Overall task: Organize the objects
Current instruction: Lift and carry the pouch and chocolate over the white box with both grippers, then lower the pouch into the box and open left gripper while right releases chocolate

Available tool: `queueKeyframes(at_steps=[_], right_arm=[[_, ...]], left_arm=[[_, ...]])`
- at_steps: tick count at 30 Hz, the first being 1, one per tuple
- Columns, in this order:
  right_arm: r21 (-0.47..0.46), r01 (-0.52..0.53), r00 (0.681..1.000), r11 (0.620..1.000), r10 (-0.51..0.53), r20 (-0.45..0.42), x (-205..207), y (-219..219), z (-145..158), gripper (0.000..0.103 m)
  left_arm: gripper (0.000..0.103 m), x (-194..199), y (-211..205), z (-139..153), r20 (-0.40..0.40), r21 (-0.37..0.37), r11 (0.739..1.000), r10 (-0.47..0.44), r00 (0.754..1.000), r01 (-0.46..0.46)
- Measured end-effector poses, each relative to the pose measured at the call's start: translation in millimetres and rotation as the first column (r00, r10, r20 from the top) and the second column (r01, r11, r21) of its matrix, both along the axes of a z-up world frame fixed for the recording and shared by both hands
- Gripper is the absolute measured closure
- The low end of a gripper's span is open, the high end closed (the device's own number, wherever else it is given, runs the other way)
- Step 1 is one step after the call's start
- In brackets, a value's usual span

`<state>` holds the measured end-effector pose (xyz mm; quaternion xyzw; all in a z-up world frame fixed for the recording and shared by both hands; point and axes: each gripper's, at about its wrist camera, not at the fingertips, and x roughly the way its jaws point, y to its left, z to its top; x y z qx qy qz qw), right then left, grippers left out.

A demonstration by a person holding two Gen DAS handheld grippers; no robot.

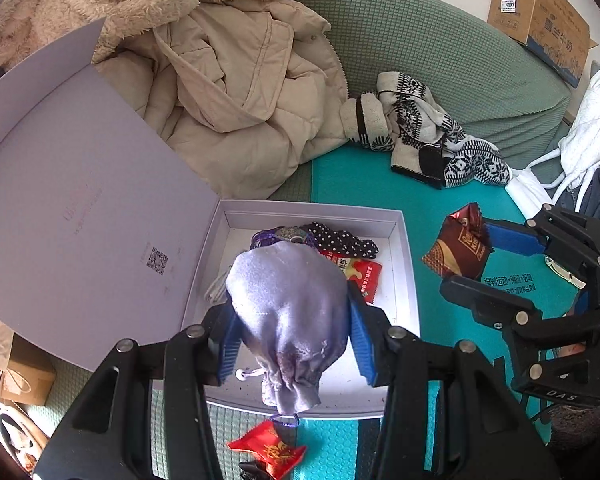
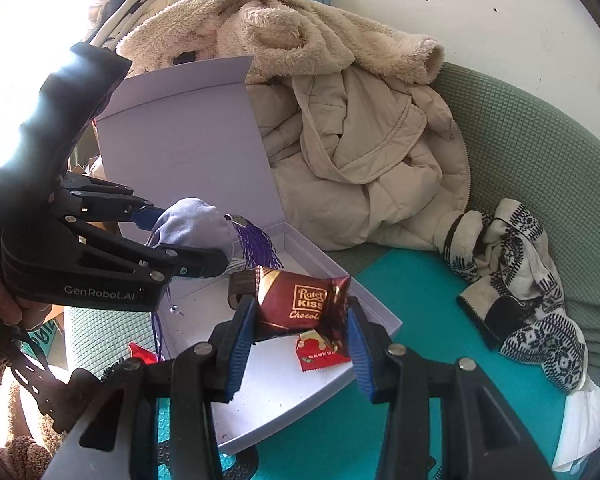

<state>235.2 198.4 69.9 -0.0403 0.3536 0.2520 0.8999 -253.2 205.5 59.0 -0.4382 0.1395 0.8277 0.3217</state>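
Left wrist view shows my left hand-held gripper (image 1: 290, 322) clamped on a lavender satin drawstring pouch (image 1: 290, 312), which hangs above the open lavender gift box (image 1: 404, 280) on the sofa. My right hand-held gripper (image 2: 302, 316) is clamped on a maroon chocolate packet (image 2: 300, 304), held over the near right corner of the same box. Already lying in the tray are a red snack packet (image 1: 360, 274) and a black polka-dot cloth (image 1: 342, 240). A second red candy packet (image 1: 270, 450) sits outside the box on the teal mat (image 1: 380, 184), just below the pouch's neck.

My worries from here, as I judge them: the pouch is slippery satin, gripped across its soft belly, so it could slide out before I place it. Its purple tassel (image 2: 258, 246) and dangling cord could snag on the box wall or trail over the rim, leaving the pouch half out. Both grippers crowd the same small tray, so they could knock each other or nudge the box, which rests on a soft cushion. The chocolate hangs close to the rim; released there, it might tip out onto the mat.
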Motion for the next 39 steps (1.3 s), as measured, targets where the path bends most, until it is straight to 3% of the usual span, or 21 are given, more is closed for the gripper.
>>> queueKeyframes(at_steps=[16, 39], right_arm=[[-0.007, 0.043, 0.999, 0.999, -0.043, 0.015, 52, 12, -9, 0.059], [-0.096, 0.061, 0.992, 0.994, -0.071, -0.103, 65, 34, -79, 0.059]], left_arm=[[0.058, -53, 32, -7, -0.049, 0.023, 0.999, -0.027, 0.998, 0.028], [0.058, -76, 30, -114, 0.103, -0.010, 1.000, -0.017, 0.995, 0.018]])
